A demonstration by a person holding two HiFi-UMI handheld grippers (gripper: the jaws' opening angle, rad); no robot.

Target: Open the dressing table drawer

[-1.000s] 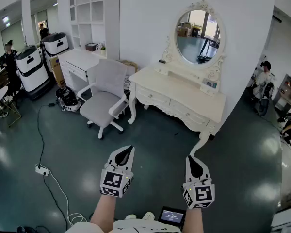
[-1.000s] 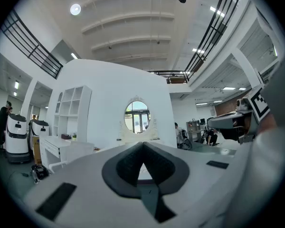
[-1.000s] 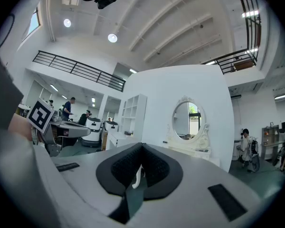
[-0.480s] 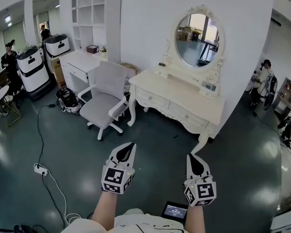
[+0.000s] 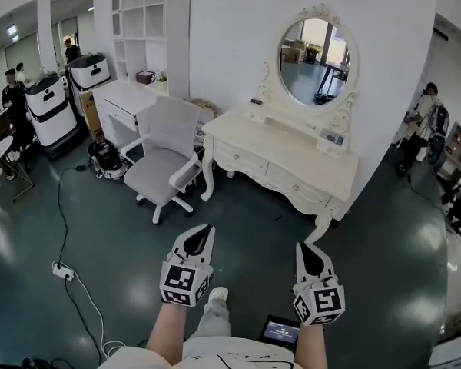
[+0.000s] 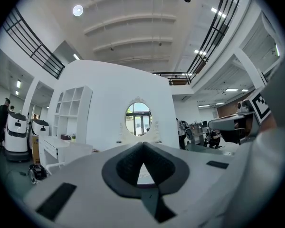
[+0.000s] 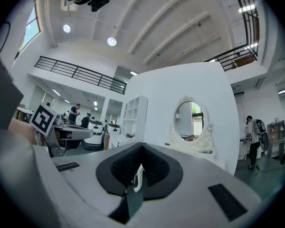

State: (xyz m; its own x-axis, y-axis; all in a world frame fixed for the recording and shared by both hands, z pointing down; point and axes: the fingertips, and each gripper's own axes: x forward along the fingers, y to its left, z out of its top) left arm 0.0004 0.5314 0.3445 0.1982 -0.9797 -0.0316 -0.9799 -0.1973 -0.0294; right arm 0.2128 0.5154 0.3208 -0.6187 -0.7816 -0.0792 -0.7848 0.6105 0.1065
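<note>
1. Shoe (image 5: 217, 294) now shows between the forearms, absent earlier. Person is stepping fwd, so this is the approach phase.
2. Left gripper (image 5: 207, 228) and right gripper (image 5: 301, 247): jaws together at the tips, nothing between. Both are carried level, aimed at the target.
3. Dressing table (image 5: 292, 151) stands against the wall, well apart from both grippers. Drawer (image 5: 243, 157) is shut and flush — untouched.
4. Judgement: the gap must close before any grip on a drawer knob.

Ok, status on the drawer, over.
Left gripper and right gripper shut, empty, short of the dressing table. Drawers closed. Office chair beside it, not in the way.
</note>
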